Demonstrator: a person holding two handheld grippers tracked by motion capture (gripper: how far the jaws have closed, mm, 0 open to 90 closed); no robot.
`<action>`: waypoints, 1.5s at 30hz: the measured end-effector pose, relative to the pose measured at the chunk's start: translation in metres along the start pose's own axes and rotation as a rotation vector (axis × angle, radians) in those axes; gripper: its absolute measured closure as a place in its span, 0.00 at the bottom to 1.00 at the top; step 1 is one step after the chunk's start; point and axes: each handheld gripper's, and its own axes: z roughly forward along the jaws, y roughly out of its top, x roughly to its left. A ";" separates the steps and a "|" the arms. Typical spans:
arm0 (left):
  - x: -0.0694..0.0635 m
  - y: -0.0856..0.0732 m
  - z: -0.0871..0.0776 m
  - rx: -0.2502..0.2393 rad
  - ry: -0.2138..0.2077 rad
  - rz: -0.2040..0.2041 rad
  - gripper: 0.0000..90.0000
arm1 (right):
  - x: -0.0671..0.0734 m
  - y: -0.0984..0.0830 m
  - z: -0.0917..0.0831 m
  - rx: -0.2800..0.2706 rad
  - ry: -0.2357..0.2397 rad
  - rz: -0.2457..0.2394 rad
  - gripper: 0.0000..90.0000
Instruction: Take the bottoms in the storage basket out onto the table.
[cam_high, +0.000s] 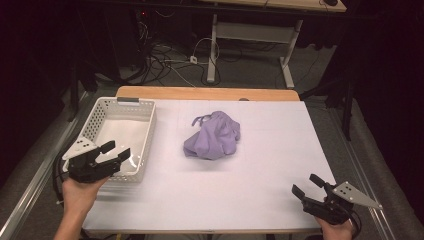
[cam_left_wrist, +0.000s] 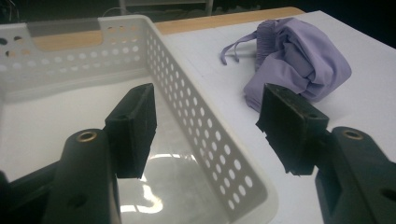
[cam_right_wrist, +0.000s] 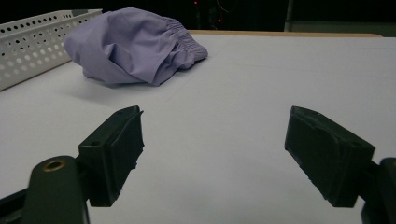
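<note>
Barely begun, by the look of it: lilac shorts (cam_high: 212, 136) crumpled just right of the empty white basket (cam_high: 148, 131), untouched, with left gripper (cam_high: 114, 150) and right gripper (cam_high: 306, 185) (2 pairs of jaws spread, pinching nothing) apart from them.

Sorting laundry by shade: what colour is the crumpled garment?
Crumpled fabric garment: plain lilac, clearest in the right gripper view.
</note>
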 end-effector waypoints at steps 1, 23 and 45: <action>0.003 -0.001 -0.002 -0.003 0.008 -0.004 0.40 | 0.000 0.000 0.000 -0.002 -0.001 -0.001 0.22; 0.040 -0.014 -0.035 -0.083 0.064 -0.057 0.39 | 0.002 -0.002 -0.007 -0.004 -0.036 -0.003 0.23; 0.053 -0.029 -0.046 -0.113 0.060 -0.089 0.39 | 0.003 -0.003 -0.009 0.003 -0.074 -0.008 0.23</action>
